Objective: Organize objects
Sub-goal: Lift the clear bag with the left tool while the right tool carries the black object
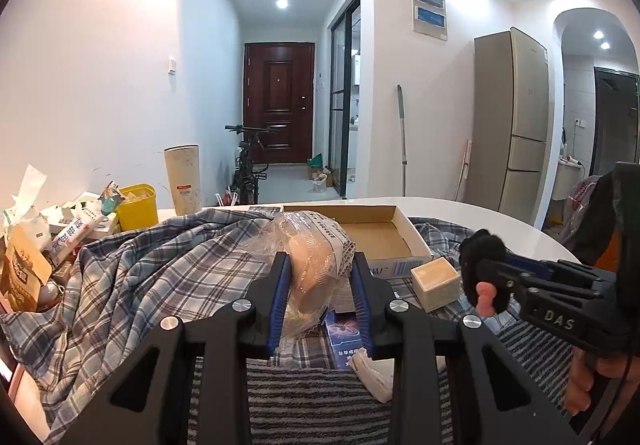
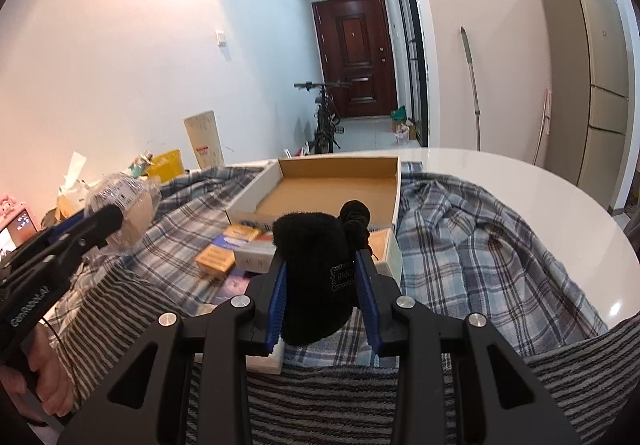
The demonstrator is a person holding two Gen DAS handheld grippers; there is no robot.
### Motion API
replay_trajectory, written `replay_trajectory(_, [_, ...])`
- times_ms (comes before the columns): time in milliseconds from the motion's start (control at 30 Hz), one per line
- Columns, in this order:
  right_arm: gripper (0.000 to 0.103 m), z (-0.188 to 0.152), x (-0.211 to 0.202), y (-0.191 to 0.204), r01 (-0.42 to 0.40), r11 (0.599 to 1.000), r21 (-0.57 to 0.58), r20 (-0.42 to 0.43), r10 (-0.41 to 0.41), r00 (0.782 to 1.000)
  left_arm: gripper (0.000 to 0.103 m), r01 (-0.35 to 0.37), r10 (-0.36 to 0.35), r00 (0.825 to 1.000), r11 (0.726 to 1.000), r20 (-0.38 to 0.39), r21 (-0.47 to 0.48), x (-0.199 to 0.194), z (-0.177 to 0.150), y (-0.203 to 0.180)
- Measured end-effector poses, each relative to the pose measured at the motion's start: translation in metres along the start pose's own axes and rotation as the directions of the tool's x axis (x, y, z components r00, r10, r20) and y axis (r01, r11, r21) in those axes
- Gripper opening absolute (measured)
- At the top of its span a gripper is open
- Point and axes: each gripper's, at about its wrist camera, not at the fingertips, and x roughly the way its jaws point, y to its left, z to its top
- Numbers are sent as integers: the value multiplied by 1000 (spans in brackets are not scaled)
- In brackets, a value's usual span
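My left gripper (image 1: 320,265) is shut on a clear plastic bag (image 1: 310,257) with a tan item and printed label inside, held above the plaid cloth (image 1: 160,265). My right gripper (image 2: 324,265) is shut on a black fuzzy pouch (image 2: 314,277) with a drawstring knot, held just in front of the open cardboard box (image 2: 332,185). The box (image 1: 380,233) stands empty on the cloth. The right gripper with the pouch shows at the right in the left wrist view (image 1: 486,265). The left gripper with the bag shows at the left in the right wrist view (image 2: 108,219).
Small boxes lie on the cloth: a beige box (image 1: 436,281), a blue pack (image 1: 344,341), orange packs (image 2: 216,259). A yellow tub (image 1: 138,207), a white cylinder (image 1: 184,179) and snack bags (image 1: 24,261) crowd the left. A striped towel (image 2: 320,397) lies near. The white table (image 2: 500,181) curves right.
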Motion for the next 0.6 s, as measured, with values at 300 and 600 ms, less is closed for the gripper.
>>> replay_trajectory(300, [32, 10, -23, 4, 25, 999, -43, 72, -21, 997, 32, -40, 39, 999, 998, 18, 42, -8, 13, -5])
replay_trajectory(600, [32, 82, -44, 22, 78, 981, -175, 270, -28, 962, 32, -56, 41, 991, 992, 130, 114, -6, 87, -19])
